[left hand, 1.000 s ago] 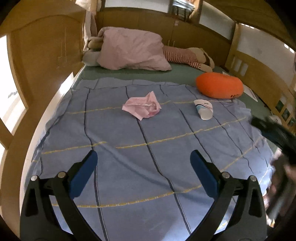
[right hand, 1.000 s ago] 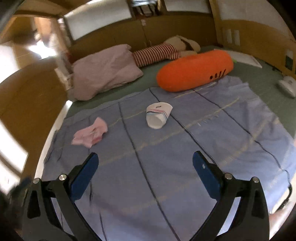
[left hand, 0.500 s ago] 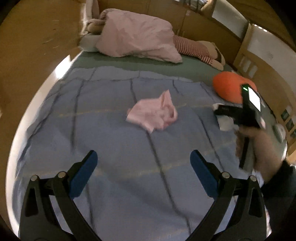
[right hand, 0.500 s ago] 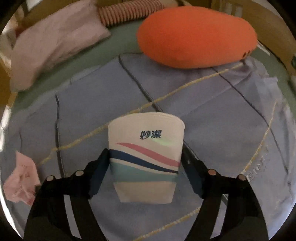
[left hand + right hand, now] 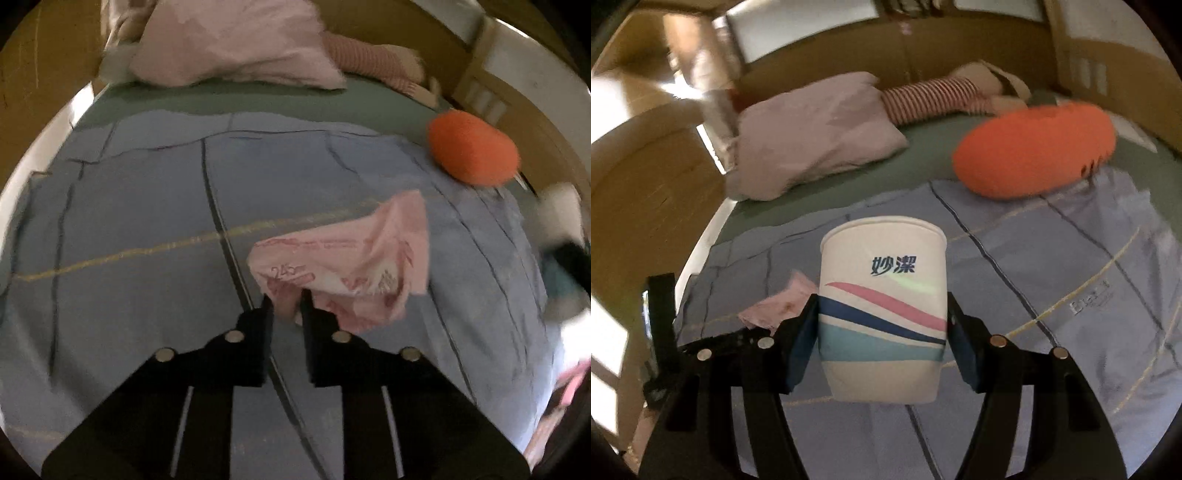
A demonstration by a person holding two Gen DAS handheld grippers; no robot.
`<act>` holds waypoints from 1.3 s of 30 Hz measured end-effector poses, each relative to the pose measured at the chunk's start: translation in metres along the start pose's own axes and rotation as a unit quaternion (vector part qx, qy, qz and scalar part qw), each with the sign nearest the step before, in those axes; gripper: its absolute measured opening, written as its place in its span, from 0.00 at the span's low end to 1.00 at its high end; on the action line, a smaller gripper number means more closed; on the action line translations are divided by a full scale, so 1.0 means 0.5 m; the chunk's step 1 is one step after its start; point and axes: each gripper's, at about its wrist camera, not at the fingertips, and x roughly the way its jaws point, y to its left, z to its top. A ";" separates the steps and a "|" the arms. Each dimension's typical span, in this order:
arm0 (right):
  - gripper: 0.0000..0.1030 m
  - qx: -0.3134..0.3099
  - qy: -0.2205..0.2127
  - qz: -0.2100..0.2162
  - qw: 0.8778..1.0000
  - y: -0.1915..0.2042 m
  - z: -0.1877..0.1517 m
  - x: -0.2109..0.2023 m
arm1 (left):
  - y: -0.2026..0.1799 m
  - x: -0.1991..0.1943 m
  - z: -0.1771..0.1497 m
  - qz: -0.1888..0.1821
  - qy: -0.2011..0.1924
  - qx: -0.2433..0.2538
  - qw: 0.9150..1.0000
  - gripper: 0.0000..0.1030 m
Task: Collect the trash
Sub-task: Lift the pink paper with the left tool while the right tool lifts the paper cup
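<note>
1. Trash was in both grips: the pink wrapper (image 5: 351, 266) hung above the blue blanket (image 5: 147, 229), pinched by one edge in the left gripper (image 5: 287, 308).
2. The right gripper (image 5: 882, 332) clamped the paper cup (image 5: 882, 317) upright over that blanket.
3. Judgement: keep both squeezes steady; the wrapper's thin hold could slip if swung.

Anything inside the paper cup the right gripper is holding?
Cannot tell. The white paper cup with pink and blue stripes stands upright in the right gripper; its rim sits about level with the camera, so the wall covers the inside.
</note>
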 end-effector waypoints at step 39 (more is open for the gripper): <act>0.63 -0.100 -0.035 0.070 0.992 0.087 -0.274 -0.418 | -0.123 -0.602 -0.419 0.110 -0.180 -0.001 0.977 0.08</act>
